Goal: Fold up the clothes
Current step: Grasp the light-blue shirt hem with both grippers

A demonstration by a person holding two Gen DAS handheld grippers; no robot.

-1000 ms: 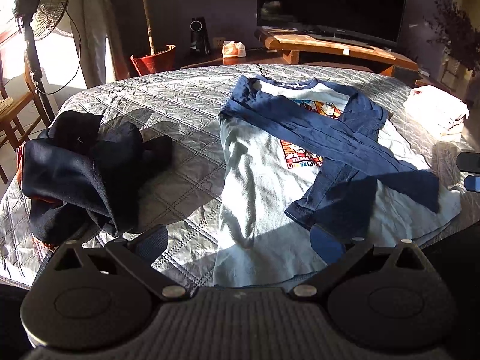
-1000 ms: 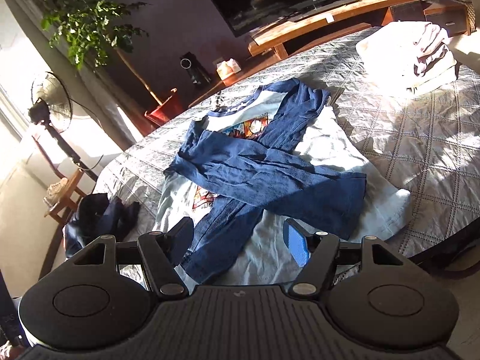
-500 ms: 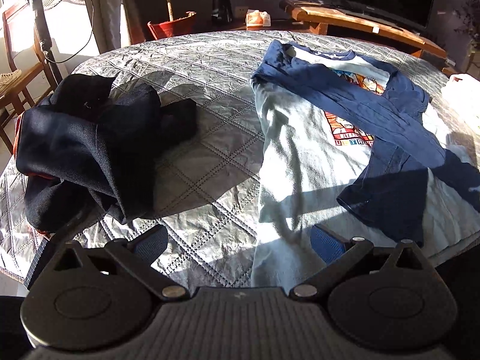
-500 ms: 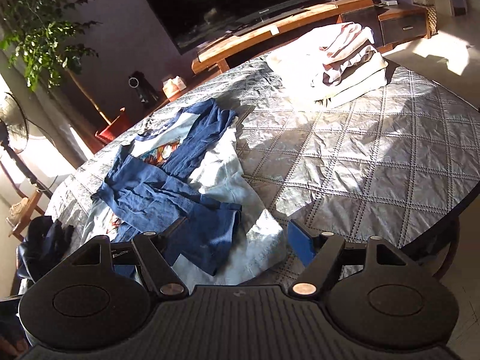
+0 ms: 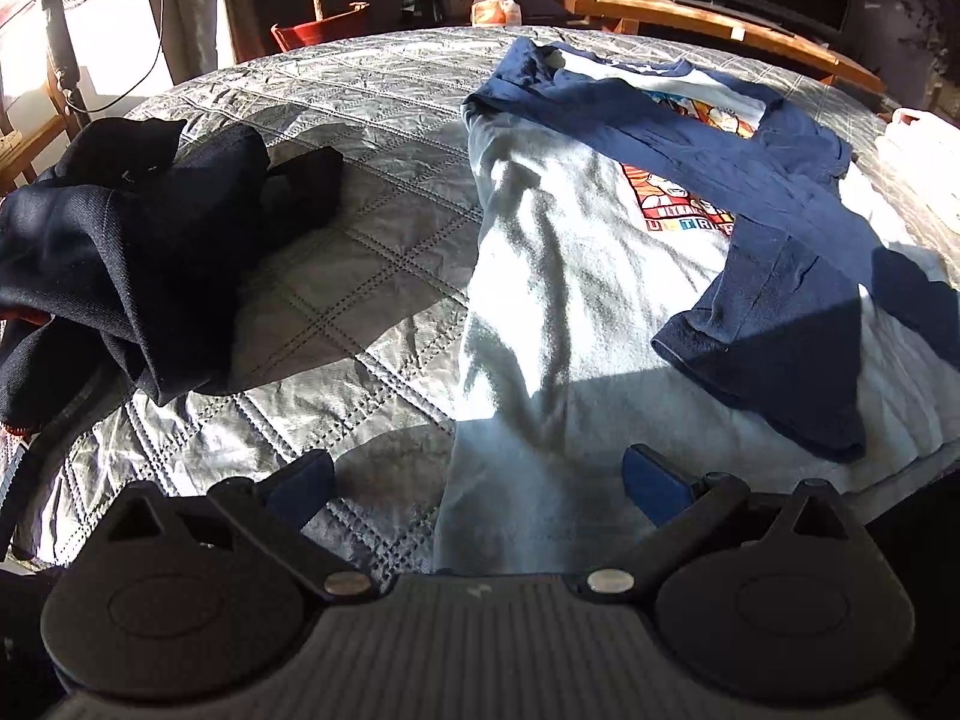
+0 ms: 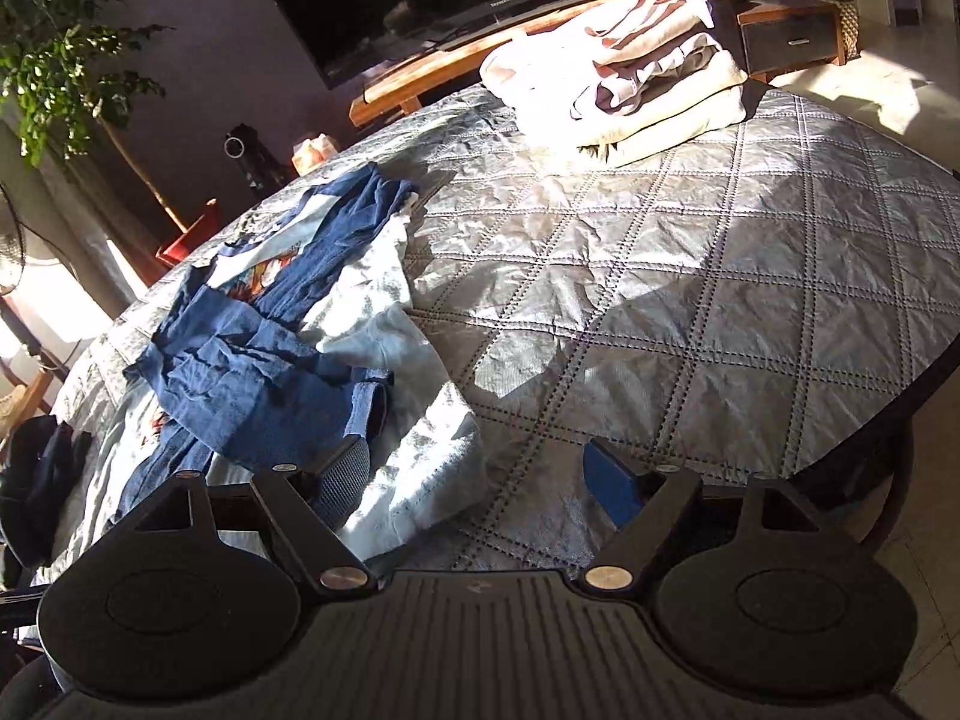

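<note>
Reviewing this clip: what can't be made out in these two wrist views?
- T-shirt print: crossed blue sleeves cover part, both views.
- Shirt hem: left gripper body hides its near edge.
- Dark clothes: heaped, in shadow, cut by the frame's left edge.
- Folded stack: glare, item count unclear.

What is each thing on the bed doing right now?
T-shirt: spread flat, blue sleeves crossed over its front.
Dark clothes: crumpled heap.
Pale stack: folded, piled up.
Left hand-held gripper: open, holding nothing.
Right hand-held gripper: jaws opening, shirt's bottom corner between them, not pinched.
</note>
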